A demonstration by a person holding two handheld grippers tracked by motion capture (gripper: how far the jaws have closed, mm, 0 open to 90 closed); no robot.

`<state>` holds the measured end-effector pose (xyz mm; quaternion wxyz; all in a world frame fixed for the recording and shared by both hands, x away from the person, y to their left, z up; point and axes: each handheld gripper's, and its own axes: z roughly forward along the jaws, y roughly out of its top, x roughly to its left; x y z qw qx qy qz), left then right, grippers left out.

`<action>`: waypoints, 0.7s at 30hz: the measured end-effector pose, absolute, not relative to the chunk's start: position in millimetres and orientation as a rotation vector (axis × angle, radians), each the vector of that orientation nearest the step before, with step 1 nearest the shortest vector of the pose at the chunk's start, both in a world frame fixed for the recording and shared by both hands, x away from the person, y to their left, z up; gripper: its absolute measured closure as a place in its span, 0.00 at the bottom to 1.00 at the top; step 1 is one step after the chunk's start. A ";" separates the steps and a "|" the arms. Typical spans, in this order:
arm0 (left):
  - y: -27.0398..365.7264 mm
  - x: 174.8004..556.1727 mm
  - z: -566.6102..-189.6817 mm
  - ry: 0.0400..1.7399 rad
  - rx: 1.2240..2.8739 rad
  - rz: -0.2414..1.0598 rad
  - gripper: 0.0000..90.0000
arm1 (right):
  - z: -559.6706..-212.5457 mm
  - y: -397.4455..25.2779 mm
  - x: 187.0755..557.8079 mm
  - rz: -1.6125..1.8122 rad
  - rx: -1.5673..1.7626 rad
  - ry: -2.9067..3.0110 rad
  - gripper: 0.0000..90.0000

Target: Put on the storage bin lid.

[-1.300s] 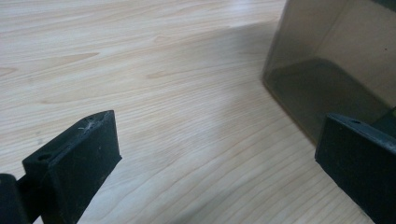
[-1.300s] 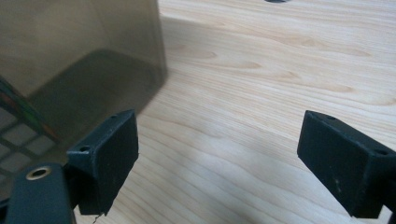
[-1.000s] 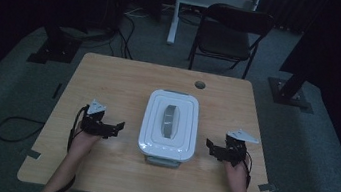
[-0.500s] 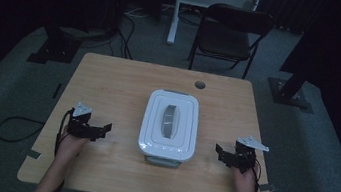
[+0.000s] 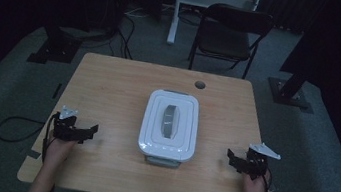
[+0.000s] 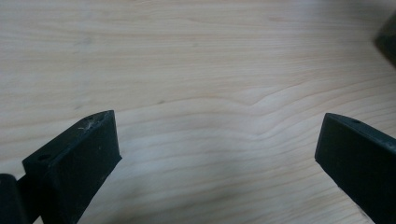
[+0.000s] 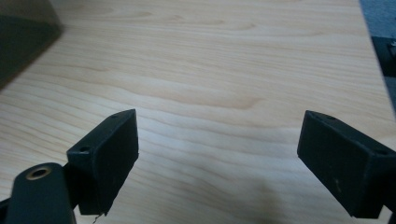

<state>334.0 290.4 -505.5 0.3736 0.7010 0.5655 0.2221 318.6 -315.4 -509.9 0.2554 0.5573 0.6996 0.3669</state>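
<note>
White lidded box (image 5: 170, 125) sits mid-table on the wooden table (image 5: 114, 83), lid on, grey handle strip along the top, long side running away from the person. Left gripper (image 5: 83, 132) near the left table edge, well apart from the box, jaws wide apart, nothing between them, bare wood under them in the left gripper view (image 6: 219, 154). Right gripper (image 5: 236, 162) near the right front edge, also well apart from the box, jaws spread, holding nothing; right gripper view (image 7: 217, 154) shows bare wood and a dark corner at upper left. Black folding chair (image 5: 230, 33) behind the table, small round hole (image 5: 200, 85) near the far edge
</note>
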 end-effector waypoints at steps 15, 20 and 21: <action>313.5 307.5 -511.9 1.643 1.771 0.634 0.01 | -518.9 -328.6 304.6 0.889 1.610 1.860 0.13; 315.2 300.0 -514.6 1.700 1.773 0.685 0.01 | -522.6 -327.5 303.1 0.845 1.628 1.846 0.13; 315.3 297.4 -517.4 1.722 1.779 0.685 0.01 | -525.5 -327.2 302.7 0.847 1.631 1.845 0.13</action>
